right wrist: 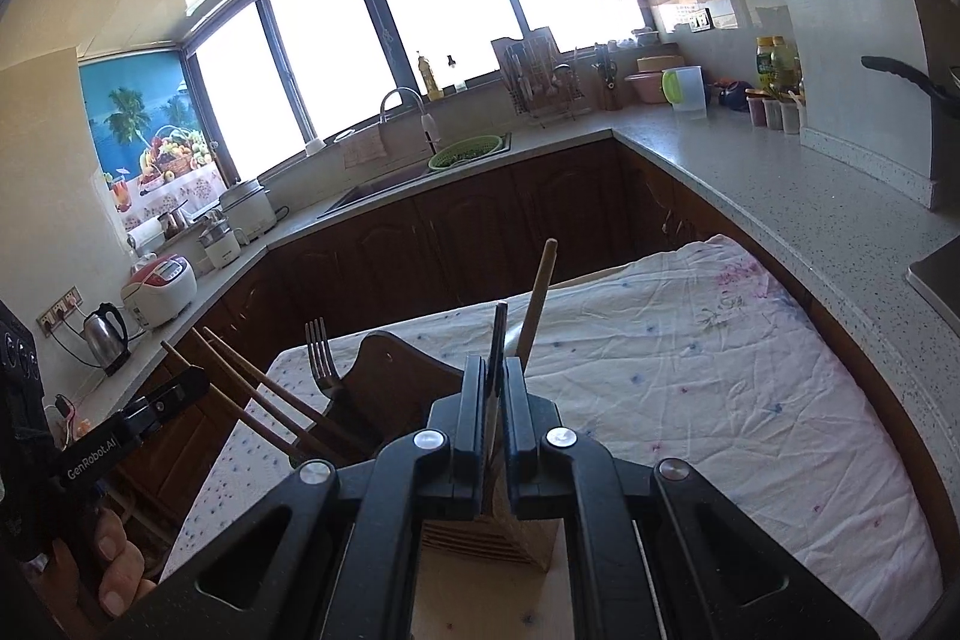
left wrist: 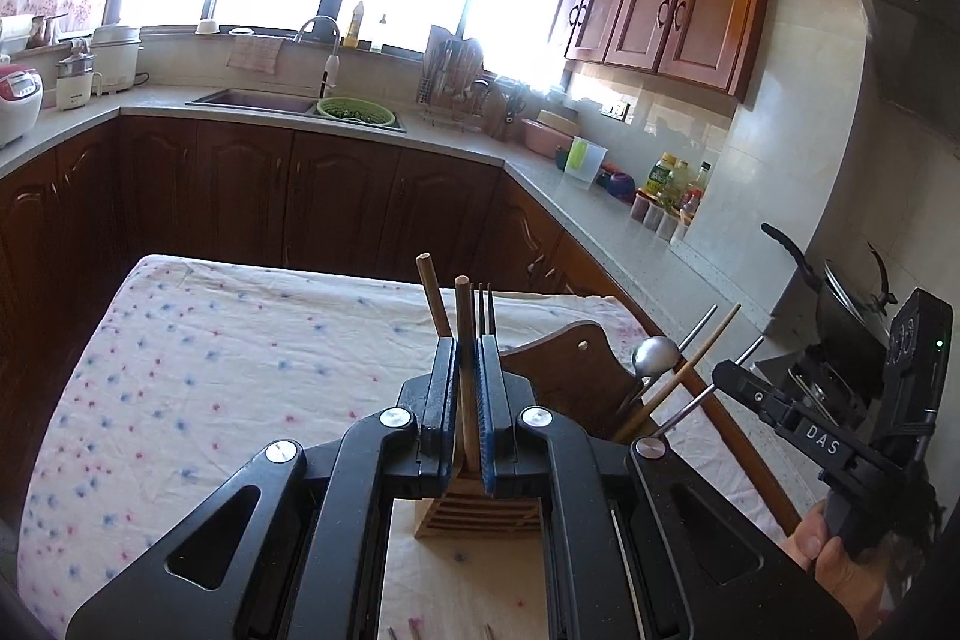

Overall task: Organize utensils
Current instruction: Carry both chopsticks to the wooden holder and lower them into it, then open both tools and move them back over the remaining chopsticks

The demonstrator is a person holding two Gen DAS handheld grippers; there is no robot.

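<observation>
chopsticks (left wrist: 465,370) of pale wood stand clamped upright in the left gripper (left wrist: 467,400), directly above the slatted wooden utensil holder (left wrist: 480,514) on the flowered tablecloth (left wrist: 210,370). further right in that holder, a spoon (left wrist: 655,355) and more sticks lean outward. right gripper (right wrist: 495,394), seen from its own camera, is closed on a thin dark metal utensil (right wrist: 498,340); what kind is unclear. it is beside a fork (right wrist: 321,352) resting in the same holder.

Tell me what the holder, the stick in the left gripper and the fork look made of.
Holder: pale slatted wood, unvarnished by its matte look. Stick in the left gripper: light brown wood or bamboo, matte grain. Fork: metal, likely steel, grey sheen.
</observation>
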